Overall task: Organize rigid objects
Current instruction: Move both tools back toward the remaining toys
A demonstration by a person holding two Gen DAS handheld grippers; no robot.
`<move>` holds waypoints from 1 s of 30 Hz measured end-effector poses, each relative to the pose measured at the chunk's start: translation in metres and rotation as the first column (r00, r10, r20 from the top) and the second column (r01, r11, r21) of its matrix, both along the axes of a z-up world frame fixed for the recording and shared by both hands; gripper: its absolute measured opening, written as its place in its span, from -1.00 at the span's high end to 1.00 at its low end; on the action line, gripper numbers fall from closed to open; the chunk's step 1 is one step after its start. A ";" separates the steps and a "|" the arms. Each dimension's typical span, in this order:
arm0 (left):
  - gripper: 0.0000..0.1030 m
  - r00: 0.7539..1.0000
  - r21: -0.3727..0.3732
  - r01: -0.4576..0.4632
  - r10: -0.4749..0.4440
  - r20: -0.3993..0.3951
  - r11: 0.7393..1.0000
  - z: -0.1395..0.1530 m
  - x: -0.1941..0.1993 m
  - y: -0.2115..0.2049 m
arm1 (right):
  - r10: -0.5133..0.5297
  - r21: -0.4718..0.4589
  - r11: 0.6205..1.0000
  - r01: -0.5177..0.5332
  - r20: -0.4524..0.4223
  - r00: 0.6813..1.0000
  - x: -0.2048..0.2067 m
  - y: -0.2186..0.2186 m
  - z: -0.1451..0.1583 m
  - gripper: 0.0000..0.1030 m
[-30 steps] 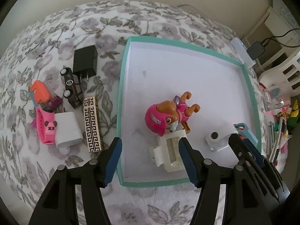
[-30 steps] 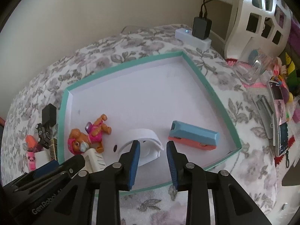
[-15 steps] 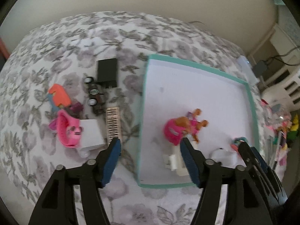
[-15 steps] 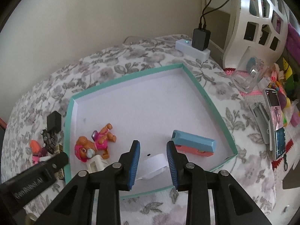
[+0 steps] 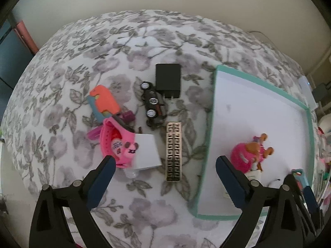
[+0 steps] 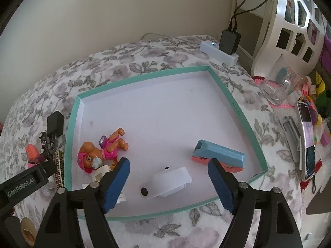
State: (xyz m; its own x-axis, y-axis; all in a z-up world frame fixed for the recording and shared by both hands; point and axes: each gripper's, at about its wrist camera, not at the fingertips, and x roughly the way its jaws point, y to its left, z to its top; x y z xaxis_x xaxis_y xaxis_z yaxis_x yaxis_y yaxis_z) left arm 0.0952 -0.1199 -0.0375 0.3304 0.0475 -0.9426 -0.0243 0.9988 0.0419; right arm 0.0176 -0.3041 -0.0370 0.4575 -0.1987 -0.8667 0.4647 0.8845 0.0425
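1. The left gripper (image 5: 164,177) has its fingers wide apart and holds nothing. It hangs above the pile of small things on the flowery blanket (image 5: 144,41).
2. The right gripper (image 6: 168,183) is wide apart too and holds nothing. It hangs over the near side of the teal box (image 6: 244,111), just above the white gadget (image 6: 169,180).
3. In the right wrist view, the box already has a pink puppy toy (image 6: 99,152) at 9 o'clock, a blue stapler (image 6: 219,155) at 4 o'clock, the white gadget at 6 o'clock, and a white plug (image 6: 101,172) by the puppy.
4. In the left wrist view, some things wait outside the box, at its 9 o'clock side: a gold patterned bar (image 5: 174,150), a white charger block (image 5: 147,152), a pink watch (image 5: 118,144), a toy car (image 5: 153,105), a black charger (image 5: 168,80) and an orange and blue toy (image 5: 104,102).
5. I think the step now is picking the next thing from the pile.
6. The gold bar and the white block lie between the left fingers, toward 12 o'clock. The left gripper needs to go down over one of them, then squeeze. The white block touches the pink watch, so it may bump it.
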 end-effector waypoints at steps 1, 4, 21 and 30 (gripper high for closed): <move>-0.89 1.000 0.002 -0.003 0.003 -0.001 1.000 -0.001 0.001 0.001 | 0.002 0.002 1.000 -0.002 0.000 1.000 0.001 0.000 -0.001 -0.65; -0.89 1.000 0.010 -0.015 0.015 0.002 1.000 -0.002 0.002 0.003 | 0.008 -0.004 1.000 -0.008 0.002 1.000 0.001 0.002 -0.001 -0.80; -0.91 0.995 0.047 -0.085 0.081 0.064 0.995 0.006 0.011 0.032 | 0.049 -0.005 0.999 -0.048 0.027 0.998 0.015 0.025 0.015 -1.00; -0.91 0.968 0.133 -0.244 0.231 0.102 0.961 0.018 0.025 0.088 | 0.160 0.076 0.983 -0.169 0.114 0.981 0.058 0.075 0.045 -1.00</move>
